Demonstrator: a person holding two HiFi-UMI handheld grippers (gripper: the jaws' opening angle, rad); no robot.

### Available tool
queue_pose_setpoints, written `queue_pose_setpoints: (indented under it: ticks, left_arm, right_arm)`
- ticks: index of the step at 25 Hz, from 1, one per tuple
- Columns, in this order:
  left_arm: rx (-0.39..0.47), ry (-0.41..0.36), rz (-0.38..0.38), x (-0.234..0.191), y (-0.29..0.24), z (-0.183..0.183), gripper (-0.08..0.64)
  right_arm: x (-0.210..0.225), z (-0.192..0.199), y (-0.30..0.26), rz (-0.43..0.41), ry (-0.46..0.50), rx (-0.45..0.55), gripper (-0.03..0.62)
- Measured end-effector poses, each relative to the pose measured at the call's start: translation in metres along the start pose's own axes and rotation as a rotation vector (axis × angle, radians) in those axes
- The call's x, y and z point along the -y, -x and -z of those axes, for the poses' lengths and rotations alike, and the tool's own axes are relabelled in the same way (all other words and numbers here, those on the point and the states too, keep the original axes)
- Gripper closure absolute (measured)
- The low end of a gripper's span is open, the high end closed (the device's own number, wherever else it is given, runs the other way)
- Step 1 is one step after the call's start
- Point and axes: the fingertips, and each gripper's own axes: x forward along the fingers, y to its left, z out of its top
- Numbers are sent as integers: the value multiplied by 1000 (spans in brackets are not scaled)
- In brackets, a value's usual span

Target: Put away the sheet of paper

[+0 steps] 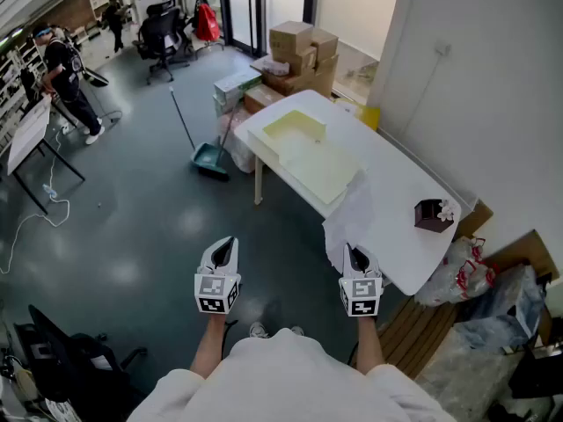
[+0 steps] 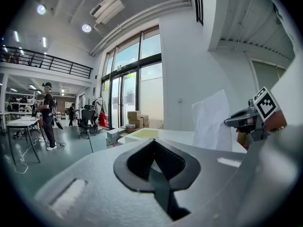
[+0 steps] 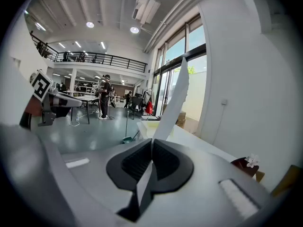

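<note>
The thin white crinkled sheet of paper is up in the air, standing tall out of the right gripper. That gripper is clenched tight on the sheet's lower edge, dark ribbed pads pressed flat on both faces of it. From the head view the sheet hangs over the near edge of the long white surface, lifted clear of the top.

Over on the other side, the left gripper is held level beside it, well apart from the sheet. Its jaws are closed on each other with nothing between them.

Further out on the surface, a pale yellow shallow tray lies toward the far end. A small dark brown box with a white tuft on top stands by the wall side.
</note>
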Motion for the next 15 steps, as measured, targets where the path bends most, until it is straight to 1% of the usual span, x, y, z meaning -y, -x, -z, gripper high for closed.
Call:
queue_pose_setpoints:
  ticks: [10, 15]
  left_arm:
    - [-17, -18, -7, 12, -9, 4, 554]
    - [-29, -23, -14, 24, -16, 8, 554]
  right_arm:
    - [15, 7, -1, -11, -2, 9, 591]
    - [22, 10, -3, -32, 10, 18, 591]
